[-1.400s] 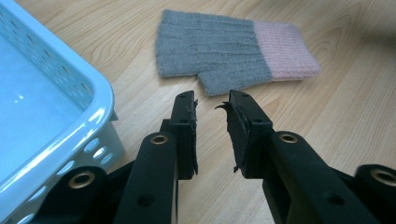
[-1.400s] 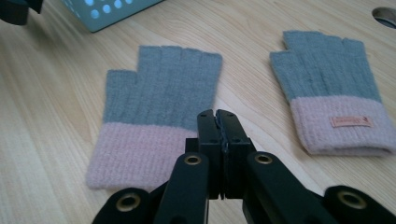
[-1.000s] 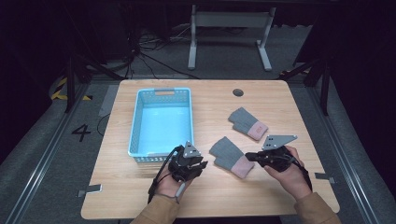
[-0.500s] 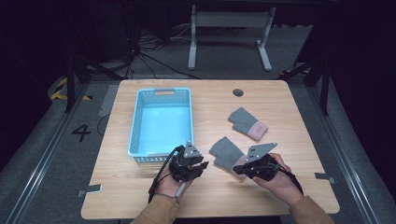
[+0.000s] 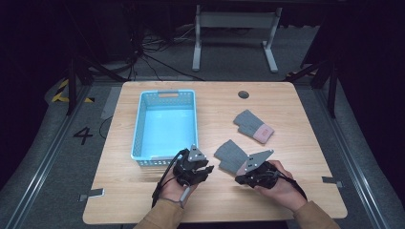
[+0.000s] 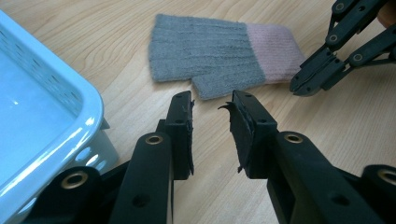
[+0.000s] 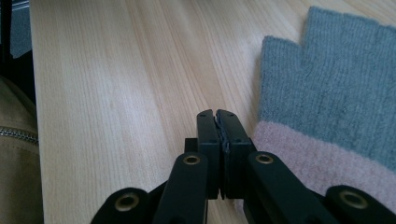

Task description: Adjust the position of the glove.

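A light wooden counter (image 5: 296, 143) carries a light blue perforated basket (image 5: 165, 125) at its left half, empty inside; two grey fingerless gloves with pink cuffs lie to its right, well apart from one another. The near glove (image 5: 230, 156) lies flat between the two grippers; the far glove (image 5: 253, 126) lies farther back and to the right, touched by nothing. The left gripper (image 5: 196, 171) sits just beside the basket's near right corner, held in the person's left hand (image 5: 173, 190); in the left gripper view its jaws stand apart with bare wood between them, pointing at the near glove's thumb edge. The right gripper (image 5: 244, 178) is held in the right hand (image 5: 282, 187) at the near glove's cuff end; in the right gripper view its jaws are pressed together on nothing, just beside the pink cuff (image 7: 322, 163) on the counter; a tan sleeve (image 7: 16, 154) shows at that view's left edge.
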Demonstrator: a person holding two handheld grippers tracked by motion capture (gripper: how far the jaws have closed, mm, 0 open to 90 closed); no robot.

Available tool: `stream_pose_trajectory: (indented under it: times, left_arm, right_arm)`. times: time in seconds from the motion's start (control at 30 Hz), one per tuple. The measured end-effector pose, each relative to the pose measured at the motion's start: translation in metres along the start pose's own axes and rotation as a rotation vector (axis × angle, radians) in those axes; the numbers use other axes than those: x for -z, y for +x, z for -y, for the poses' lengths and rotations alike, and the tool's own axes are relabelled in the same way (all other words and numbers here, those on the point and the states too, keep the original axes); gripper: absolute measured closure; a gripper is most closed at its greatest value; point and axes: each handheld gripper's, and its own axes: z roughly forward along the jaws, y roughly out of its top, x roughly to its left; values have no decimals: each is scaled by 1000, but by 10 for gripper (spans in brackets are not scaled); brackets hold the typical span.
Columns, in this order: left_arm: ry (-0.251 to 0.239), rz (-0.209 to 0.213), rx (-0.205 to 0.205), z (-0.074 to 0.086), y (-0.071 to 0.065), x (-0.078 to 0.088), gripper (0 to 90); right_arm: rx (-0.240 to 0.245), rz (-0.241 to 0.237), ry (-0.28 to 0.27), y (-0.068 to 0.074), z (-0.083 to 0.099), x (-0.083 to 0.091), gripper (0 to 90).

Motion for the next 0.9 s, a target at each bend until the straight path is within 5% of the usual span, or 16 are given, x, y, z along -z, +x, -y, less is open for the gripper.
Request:
stream_pose_trajectory:
  times: [0.9]
  left_arm:
    - [5,29,-23,-7,-2,-8,681]
  right_arm:
    - [-75,56,45,-12,19,6,895]
